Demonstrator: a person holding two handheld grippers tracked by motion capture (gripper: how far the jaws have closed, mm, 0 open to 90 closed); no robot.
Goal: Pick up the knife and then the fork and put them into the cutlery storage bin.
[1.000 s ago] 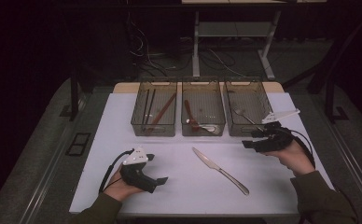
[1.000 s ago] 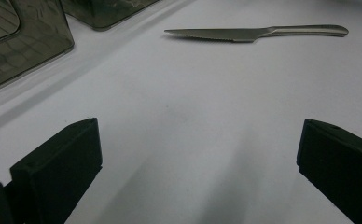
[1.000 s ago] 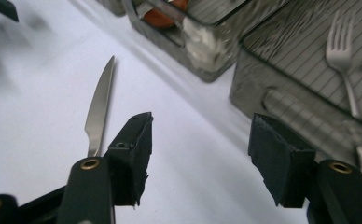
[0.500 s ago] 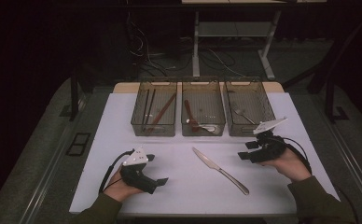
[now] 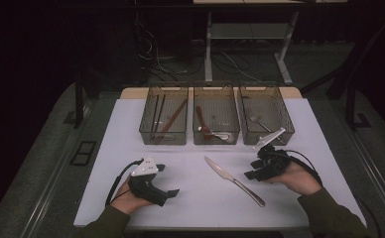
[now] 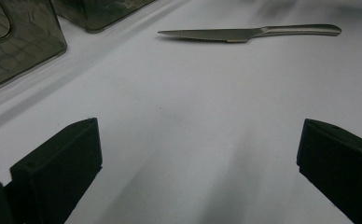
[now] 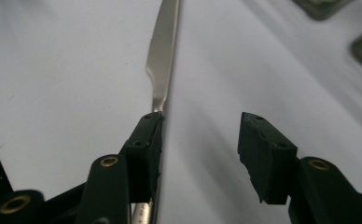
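Note:
A steel table knife (image 5: 234, 181) lies slantwise on the white mat (image 5: 131, 144), blade toward the bins. My right gripper (image 5: 252, 168) hovers low just right of the knife and points left at it. In the right gripper view its jaws have just been closing and stand partly apart (image 7: 201, 126). The knife (image 7: 163, 56) runs along the inner edge of the left-hand jaw, and the other pad is clear of it. My left gripper (image 5: 166, 180) rests at the front left, open (image 6: 198, 135), with bare mat between its jaws and the knife (image 6: 244, 33) farther off.
Three clear bins stand in a row at the back of the mat: the left bin (image 5: 163, 136) holds long sticks and a brown utensil, the middle bin (image 5: 216, 138) a spoon, the right bin (image 5: 266, 85) a fork. Dark floor surrounds the table.
My right gripper has moved from in front of the right bin toward the person and leftward, down to the knife's handle, with its jaws narrower. The left gripper has stayed put.

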